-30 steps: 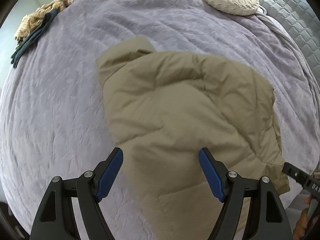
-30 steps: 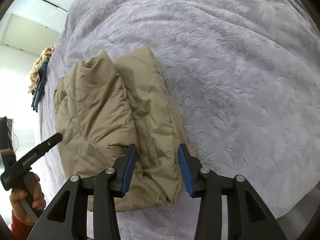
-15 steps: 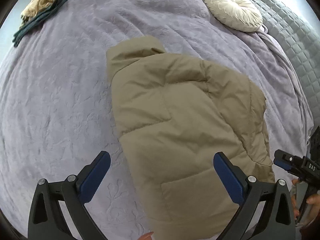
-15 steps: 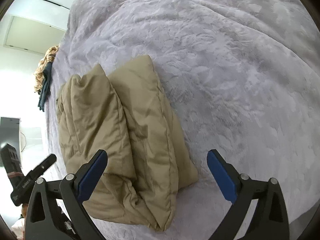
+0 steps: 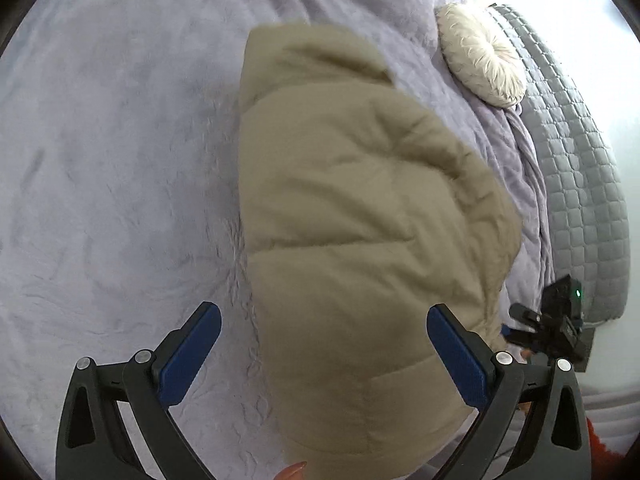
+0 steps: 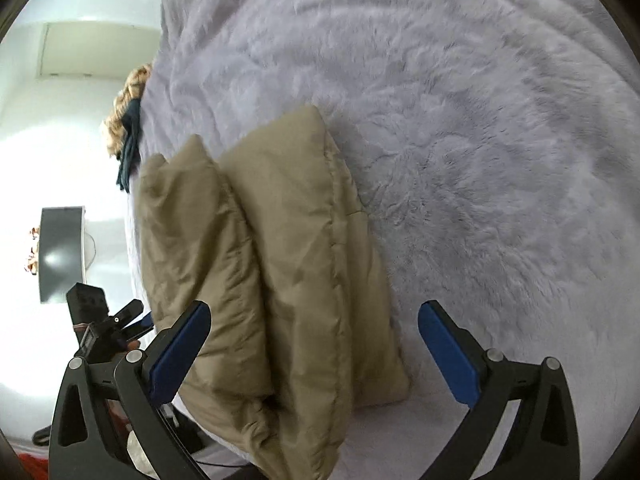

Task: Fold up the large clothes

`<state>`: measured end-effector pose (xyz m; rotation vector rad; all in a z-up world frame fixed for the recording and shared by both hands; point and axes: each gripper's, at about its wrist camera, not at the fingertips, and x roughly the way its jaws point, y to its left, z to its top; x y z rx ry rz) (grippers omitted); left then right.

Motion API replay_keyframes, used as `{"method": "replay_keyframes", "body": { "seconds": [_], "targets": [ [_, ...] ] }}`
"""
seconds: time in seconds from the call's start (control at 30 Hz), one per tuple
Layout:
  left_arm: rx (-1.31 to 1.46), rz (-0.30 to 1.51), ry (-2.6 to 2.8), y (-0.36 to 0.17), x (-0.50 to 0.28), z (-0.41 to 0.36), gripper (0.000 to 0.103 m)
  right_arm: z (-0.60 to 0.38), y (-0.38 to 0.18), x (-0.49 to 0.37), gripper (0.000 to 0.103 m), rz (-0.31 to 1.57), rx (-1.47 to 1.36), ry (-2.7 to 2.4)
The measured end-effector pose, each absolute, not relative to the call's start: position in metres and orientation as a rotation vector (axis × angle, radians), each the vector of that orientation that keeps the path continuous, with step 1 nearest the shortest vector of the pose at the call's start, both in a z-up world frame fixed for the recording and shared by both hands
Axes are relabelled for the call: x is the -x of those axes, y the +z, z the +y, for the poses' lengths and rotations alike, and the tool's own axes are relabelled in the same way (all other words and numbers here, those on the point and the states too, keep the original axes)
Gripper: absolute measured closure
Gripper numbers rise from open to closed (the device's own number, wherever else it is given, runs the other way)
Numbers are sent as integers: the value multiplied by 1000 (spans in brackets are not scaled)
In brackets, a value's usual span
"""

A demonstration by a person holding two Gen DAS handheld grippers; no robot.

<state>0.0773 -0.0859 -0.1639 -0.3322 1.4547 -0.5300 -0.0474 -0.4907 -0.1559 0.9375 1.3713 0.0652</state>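
Note:
A tan puffy jacket (image 5: pixel 360 220) lies folded into a thick bundle on the lavender bedspread (image 5: pixel 120 160). My left gripper (image 5: pixel 322 314) hovers over its near end, wide open, the blue pads apart from the fabric on both sides. In the right wrist view the jacket (image 6: pixel 288 260) shows as two stacked padded layers. My right gripper (image 6: pixel 316 308) hangs above its near corner with jaws still opening and nothing pressed between the pads. Each view catches the other gripper at the jacket's far side: the right gripper (image 5: pixel 552 320) and the left gripper (image 6: pixel 104 324).
A round cream cushion (image 5: pixel 484 56) rests near a grey quilted cover (image 5: pixel 576 200) at the bed's right edge. A heap of brown and dark teal clothes (image 6: pixel 128 128) lies at the far bed edge. A dark screen (image 6: pixel 60 252) stands beyond the bed.
Both grippers opened from half-closed to wide and sank closer to the jacket. The left view swung and rolled, so the cushion now sits at the right.

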Motion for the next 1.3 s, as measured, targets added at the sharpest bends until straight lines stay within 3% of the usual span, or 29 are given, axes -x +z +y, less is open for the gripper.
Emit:
{"method": "replay_keyframes", "body": {
  "seconds": [0.23,0.4,0.6,0.97,1.03,1.1,1.2,1.3],
  "targets": [
    [568,1465,-648,-198,-72,-78,0,-490,-171,29,0,1312,-1001,235],
    [627,1467,-731,-218,-73,-81,0,-477,-185,12,0,1404,-885,306],
    [680,1491,-798,-243,-86,-96,0,-463,-227,-13,0,1431,-980,401],
    [735,1529,-848,-265,-99,-126,0,-446,-251,-34,0,1446,-1065,404],
    [723,1520,-850,-261,-97,-128,0,-446,-250,-32,6,1447,-1085,398],
    [709,1499,-859,-252,-95,-134,3,-444,-247,-31,32,1422,-1108,419],
    [703,1471,-866,-238,-94,-137,12,-440,-235,-30,53,1382,-1101,432],
    [712,1436,-886,-222,-94,-136,15,-432,-220,-31,58,1348,-1096,451]
  ]
}}
